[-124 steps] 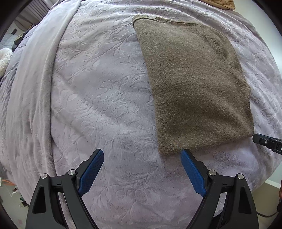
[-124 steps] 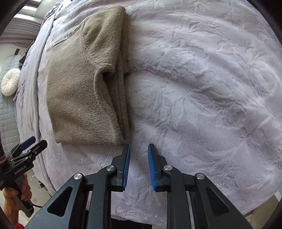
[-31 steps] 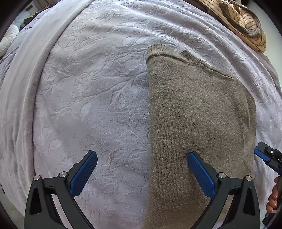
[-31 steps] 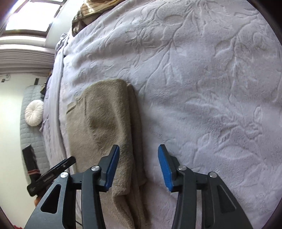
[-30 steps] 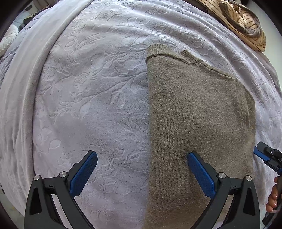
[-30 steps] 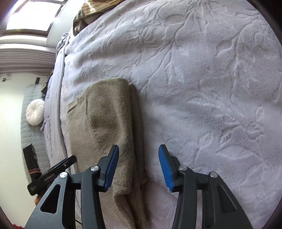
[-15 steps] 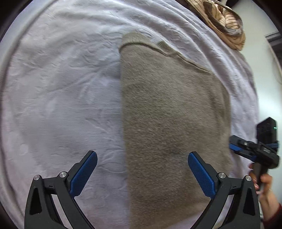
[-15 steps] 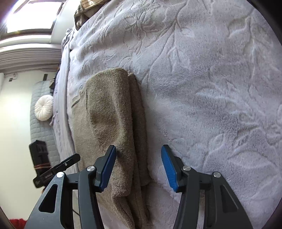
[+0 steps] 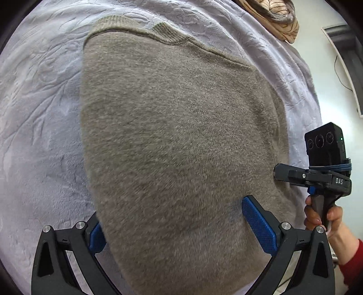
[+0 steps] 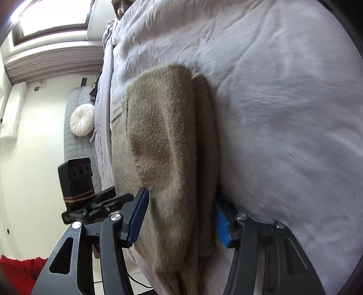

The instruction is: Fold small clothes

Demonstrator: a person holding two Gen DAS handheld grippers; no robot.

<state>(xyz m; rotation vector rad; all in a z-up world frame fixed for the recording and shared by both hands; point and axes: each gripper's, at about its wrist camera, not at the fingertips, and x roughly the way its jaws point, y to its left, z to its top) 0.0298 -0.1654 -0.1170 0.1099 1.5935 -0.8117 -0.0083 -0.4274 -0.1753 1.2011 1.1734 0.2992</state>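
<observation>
sweater [image 9: 177, 140] near hem cut off below, left claw [image 9: 179, 224] blue pad half hidden – striped cloth [image 9: 274, 15] cropped

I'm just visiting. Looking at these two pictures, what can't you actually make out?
- Left wrist view: the near end of the brown sweater runs off the bottom edge.
- Left wrist view: the striped fabric is cropped by the top edge, so its kind is unclear.
- Right wrist view: the right gripper straddles the sweater's thick folded edge; whether its pads press on it is unclear.
- Right wrist view: the blanket pattern is blurred.

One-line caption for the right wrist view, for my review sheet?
Right gripper, open, straddles the near edge of a folded brown sweater on a lilac bedspread.
</observation>
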